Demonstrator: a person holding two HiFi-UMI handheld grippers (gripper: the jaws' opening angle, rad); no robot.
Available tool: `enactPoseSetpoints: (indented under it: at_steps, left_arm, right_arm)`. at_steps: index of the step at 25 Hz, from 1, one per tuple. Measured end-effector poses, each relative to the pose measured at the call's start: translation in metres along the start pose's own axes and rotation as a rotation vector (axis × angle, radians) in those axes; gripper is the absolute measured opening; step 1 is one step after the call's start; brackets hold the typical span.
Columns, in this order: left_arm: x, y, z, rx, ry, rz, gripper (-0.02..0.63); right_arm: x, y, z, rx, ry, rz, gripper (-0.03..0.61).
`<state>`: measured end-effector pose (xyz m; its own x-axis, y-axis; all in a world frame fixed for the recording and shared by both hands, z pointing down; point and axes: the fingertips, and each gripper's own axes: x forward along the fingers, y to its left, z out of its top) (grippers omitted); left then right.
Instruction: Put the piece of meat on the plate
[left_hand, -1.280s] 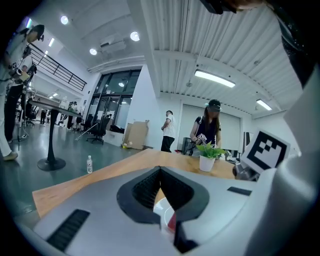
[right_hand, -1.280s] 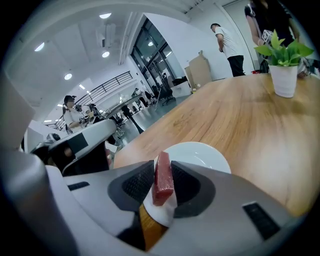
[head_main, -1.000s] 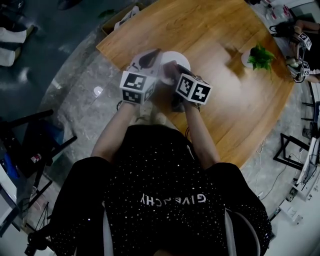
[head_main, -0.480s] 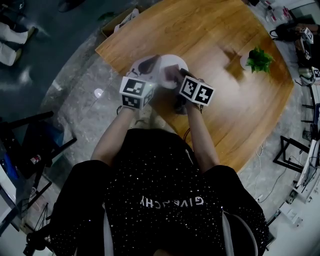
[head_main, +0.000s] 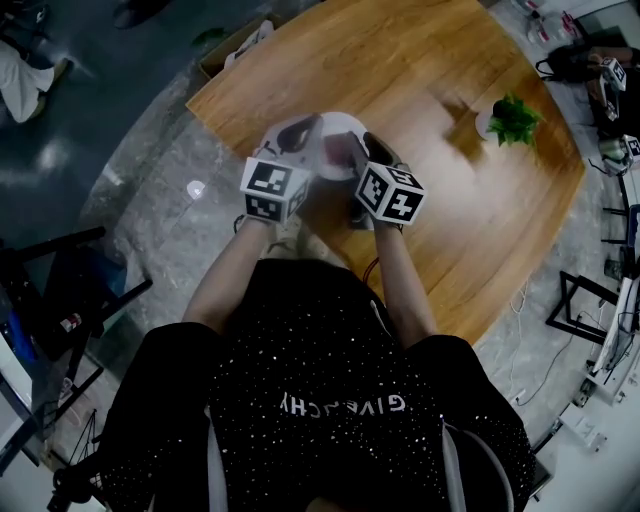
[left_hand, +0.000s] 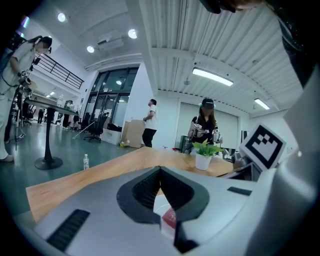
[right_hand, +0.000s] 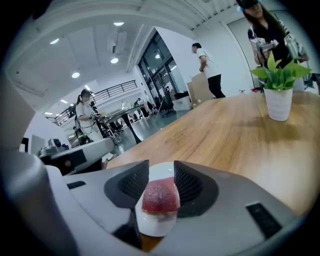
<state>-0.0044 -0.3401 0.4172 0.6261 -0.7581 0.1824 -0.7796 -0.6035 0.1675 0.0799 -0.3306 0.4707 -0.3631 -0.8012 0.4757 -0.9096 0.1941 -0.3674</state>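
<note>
a wooden desk (head_main: 450, 210) in an open office hall. head view: left gripper (head_main: 292, 132) and right gripper (head_main: 352, 150) both reach a white plate (head_main: 338, 127) near the desk's edge. left gripper view: fingers together at the tips, nothing clamped. right gripper view: fingers apart and opening, the piece of meat (right_hand: 160, 195) between them, lying on the plate, red side up, long axis seemingly along the fingers.

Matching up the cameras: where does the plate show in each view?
Head view: plate upper centre, at the table's near edge.
Left gripper view: plate a white sliver, bottom centre.
Right gripper view: plate bottom centre, under the meat.
Shared landmark: the potted plant.
</note>
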Motion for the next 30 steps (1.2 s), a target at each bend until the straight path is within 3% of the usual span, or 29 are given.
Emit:
enactPoseSetpoints:
  at_steps: [5, 8, 11, 18, 30]
  left_arm:
    - [-0.002, -0.001, 0.016, 0.046, -0.013, 0.016, 0.008]
    - [-0.004, 0.001, 0.027, 0.059, -0.038, 0.033, 0.008]
    - [-0.007, -0.007, 0.039, 0.055, -0.083, 0.017, 0.008]
    - [-0.014, -0.03, 0.063, 0.073, -0.153, -0.022, 0.008]
    - [-0.015, -0.038, 0.066, 0.08, -0.154, -0.03, 0.008]
  right_arm:
    - [-0.018, 0.012, 0.022, -0.134, -0.113, 0.012, 0.147]
    - [-0.036, 0.013, 0.037, -0.181, -0.174, -0.036, 0.062]
    - [-0.056, 0.014, 0.047, -0.163, -0.22, -0.047, 0.014]
    - [-0.09, 0.022, 0.068, -0.201, -0.311, -0.035, 0.012]
    - [-0.099, 0.022, 0.085, -0.251, -0.338, -0.047, 0.011]
